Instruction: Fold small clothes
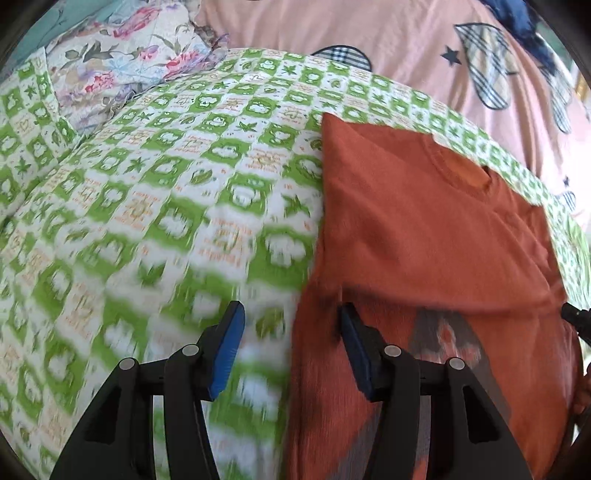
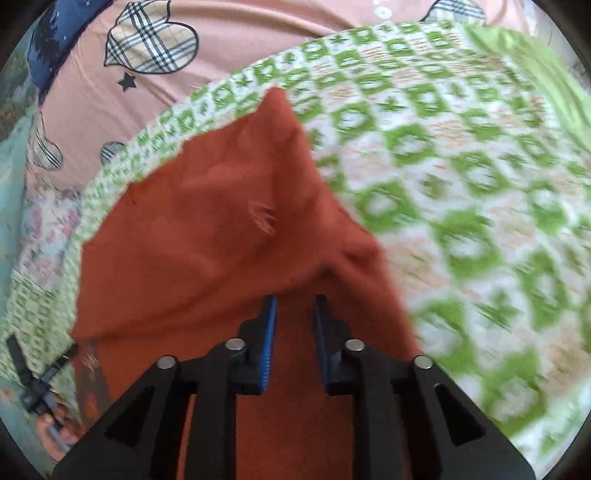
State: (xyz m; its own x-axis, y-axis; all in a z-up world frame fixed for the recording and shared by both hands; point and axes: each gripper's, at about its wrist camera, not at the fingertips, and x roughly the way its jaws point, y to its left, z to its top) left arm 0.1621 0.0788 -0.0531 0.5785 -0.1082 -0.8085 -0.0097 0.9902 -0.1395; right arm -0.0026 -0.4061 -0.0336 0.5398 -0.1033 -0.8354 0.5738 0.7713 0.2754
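My left tool (image 1: 291,325) is wide apart and holds nothing. It hangs over the left edge of the orange T-shirt (image 1: 424,236), one finger above the shirt and the other above the green checked sheet (image 1: 166,184). The shirt lies on this sheet on the bed, with the collar away from me, and it looks already folded narrow. My right tool (image 2: 294,306) is only a little apart; a raised fold of the same shirt (image 2: 221,229) hides its tips, so I cannot tell if it grips the cloth. Behind the sheet is a pink blanket (image 1: 369,33) with plaid hearts, and beside it a flowered cloth (image 1: 122,62).
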